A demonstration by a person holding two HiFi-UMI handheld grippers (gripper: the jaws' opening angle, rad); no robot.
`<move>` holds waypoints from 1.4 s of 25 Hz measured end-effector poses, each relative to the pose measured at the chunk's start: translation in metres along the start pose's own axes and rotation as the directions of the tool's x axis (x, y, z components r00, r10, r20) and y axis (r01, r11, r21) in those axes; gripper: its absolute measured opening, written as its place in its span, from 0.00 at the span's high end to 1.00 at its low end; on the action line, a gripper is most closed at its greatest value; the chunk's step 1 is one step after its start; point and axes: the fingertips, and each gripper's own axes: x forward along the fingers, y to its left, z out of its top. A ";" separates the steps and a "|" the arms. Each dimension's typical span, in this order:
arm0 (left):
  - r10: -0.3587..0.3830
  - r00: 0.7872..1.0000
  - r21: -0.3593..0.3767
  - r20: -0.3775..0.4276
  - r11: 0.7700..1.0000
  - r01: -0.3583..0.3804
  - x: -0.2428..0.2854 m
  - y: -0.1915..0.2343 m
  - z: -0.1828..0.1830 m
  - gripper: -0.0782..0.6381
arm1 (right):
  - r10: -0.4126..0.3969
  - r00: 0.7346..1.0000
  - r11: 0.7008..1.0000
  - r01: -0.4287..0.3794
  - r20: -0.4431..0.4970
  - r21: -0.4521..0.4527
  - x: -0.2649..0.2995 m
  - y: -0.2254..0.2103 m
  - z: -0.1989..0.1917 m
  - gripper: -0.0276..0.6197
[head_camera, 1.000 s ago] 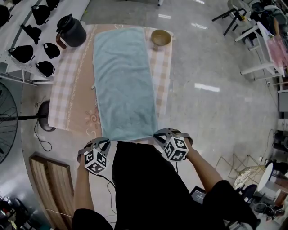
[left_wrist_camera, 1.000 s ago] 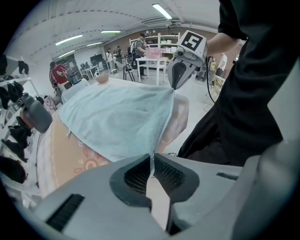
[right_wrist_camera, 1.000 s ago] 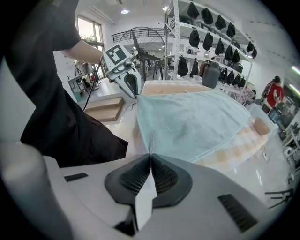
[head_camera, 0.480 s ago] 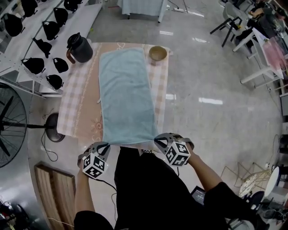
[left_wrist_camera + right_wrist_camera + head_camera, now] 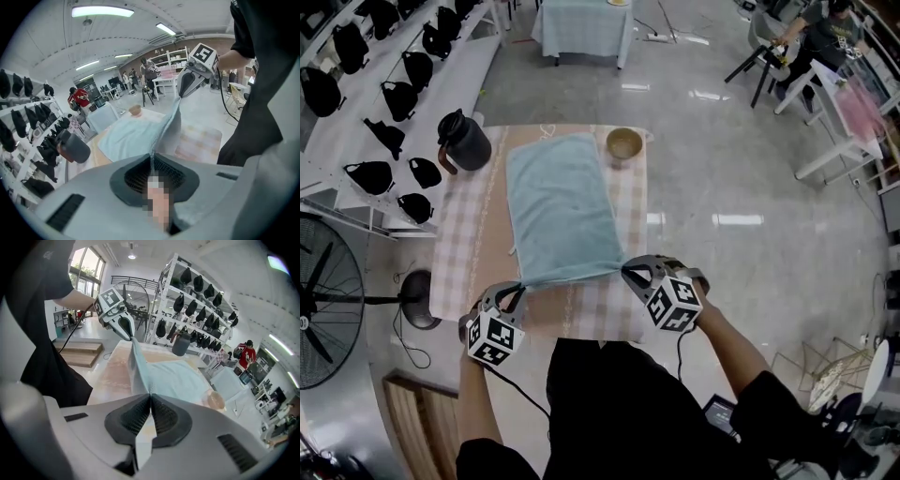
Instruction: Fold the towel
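Observation:
A light blue towel (image 5: 558, 202) lies lengthwise on a table with a checked cloth (image 5: 459, 253). Its near edge is lifted off the cloth and stretched between my two grippers. The left gripper (image 5: 518, 289) is shut on the near left corner, and the right gripper (image 5: 630, 272) is shut on the near right corner. In the left gripper view the towel (image 5: 136, 133) rises from the jaws of the left gripper (image 5: 151, 171) up to the right gripper (image 5: 185, 82). In the right gripper view the towel's edge (image 5: 138, 366) runs from the right gripper (image 5: 150, 401) to the left gripper (image 5: 123, 326).
A dark jug (image 5: 464, 141) stands at the table's far left corner, and a wooden bowl (image 5: 624, 143) at the far right beside the towel. A white shelf with black items (image 5: 384, 131) runs along the left. A fan (image 5: 323, 309) stands near left.
Both grippers have risen and moved forward over the table, carrying the towel's near edge away from the front edge. The visible towel looks shorter.

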 end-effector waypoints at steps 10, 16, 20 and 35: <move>0.019 0.995 -0.060 0.103 0.998 -0.013 0.020 0.106 0.040 0.85 | -0.113 0.994 0.993 0.112 0.003 0.036 0.027 -0.093 0.041 0.94; 0.045 0.992 -0.049 0.121 0.998 -0.039 0.039 0.155 0.055 0.85 | -0.188 0.982 0.981 0.188 0.007 0.042 0.041 -0.146 0.058 0.94; 0.059 0.989 -0.059 0.134 0.997 -0.052 0.056 0.189 0.063 0.85 | -0.218 0.976 0.975 0.218 0.006 0.046 0.057 -0.180 0.066 0.94; 0.112 0.983 -0.026 0.144 0.994 -0.110 0.125 0.289 0.075 0.85 | -0.290 0.956 0.955 0.292 -0.042 0.050 0.118 -0.265 0.071 0.94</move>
